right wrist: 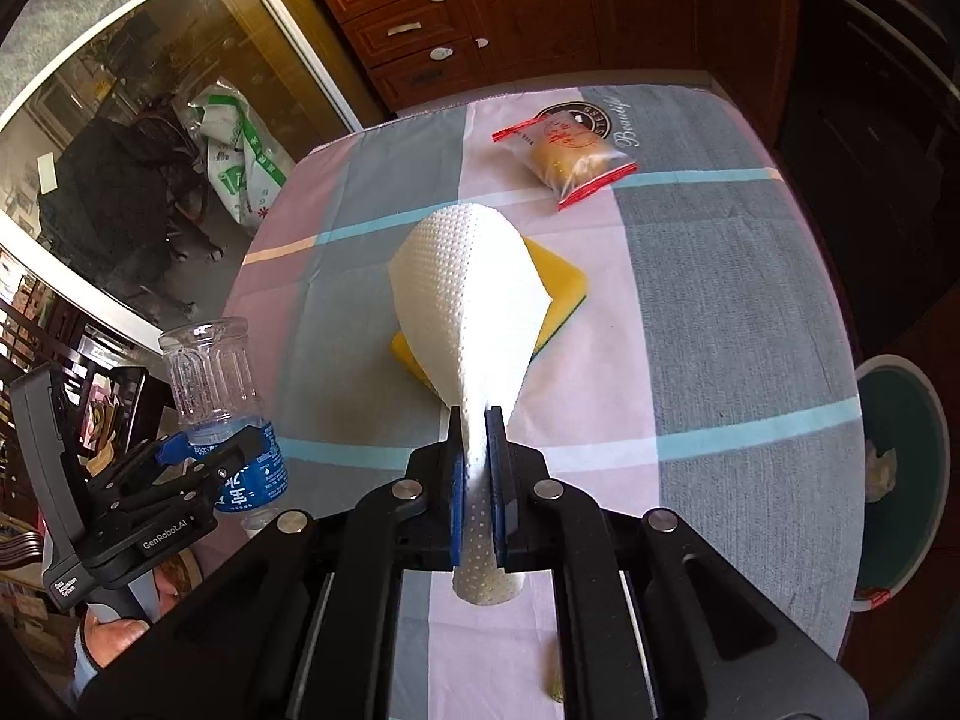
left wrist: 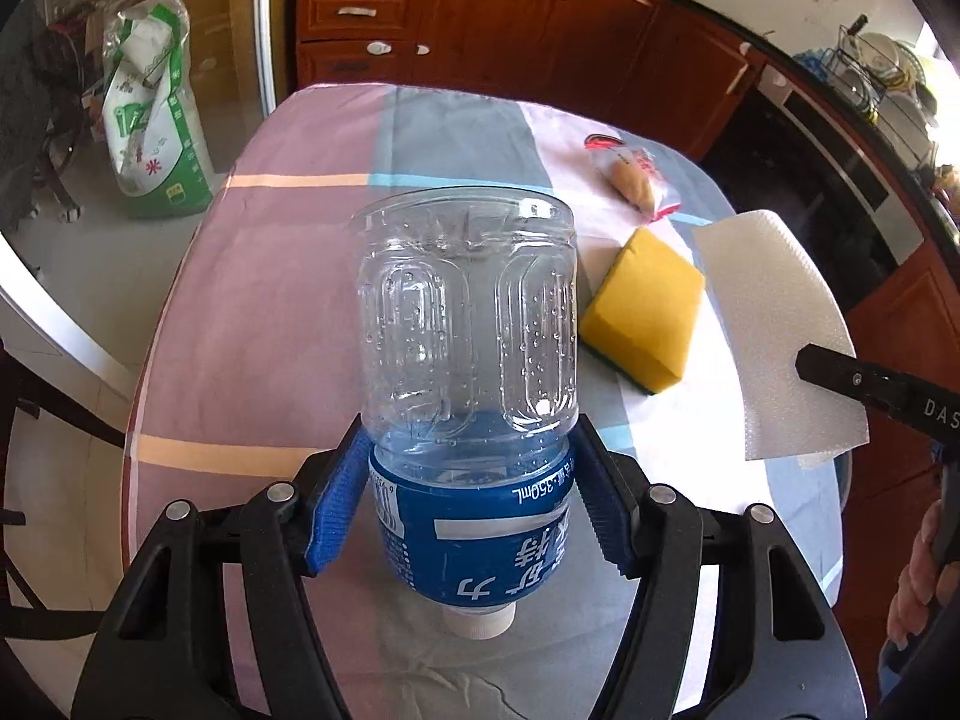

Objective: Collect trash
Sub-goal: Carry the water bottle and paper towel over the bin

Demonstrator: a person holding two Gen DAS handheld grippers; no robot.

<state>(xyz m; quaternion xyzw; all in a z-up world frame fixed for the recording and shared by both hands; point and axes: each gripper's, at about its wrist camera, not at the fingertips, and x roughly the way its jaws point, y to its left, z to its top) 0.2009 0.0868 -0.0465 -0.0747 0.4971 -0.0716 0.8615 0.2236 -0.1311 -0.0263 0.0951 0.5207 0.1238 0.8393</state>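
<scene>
The left tongs (left wrist: 474, 516) clench a clear plastic bottle (left wrist: 468, 324) by its blue label, cap toward the camera, lifted over the desk (left wrist: 288, 276). The right tongs (right wrist: 478, 468) pinch a white dimpled paper sheet (right wrist: 468, 300), which hangs above the yellow sponge (left wrist: 642, 312). Beyond the sponge lies a bagged bun (right wrist: 570, 159) with red seams. Right of the sponge, off the desk's edge, stands a green bin (right wrist: 900, 396). The desk wears a checked cloth; brown cabinets (left wrist: 480, 18) rise behind.
</scene>
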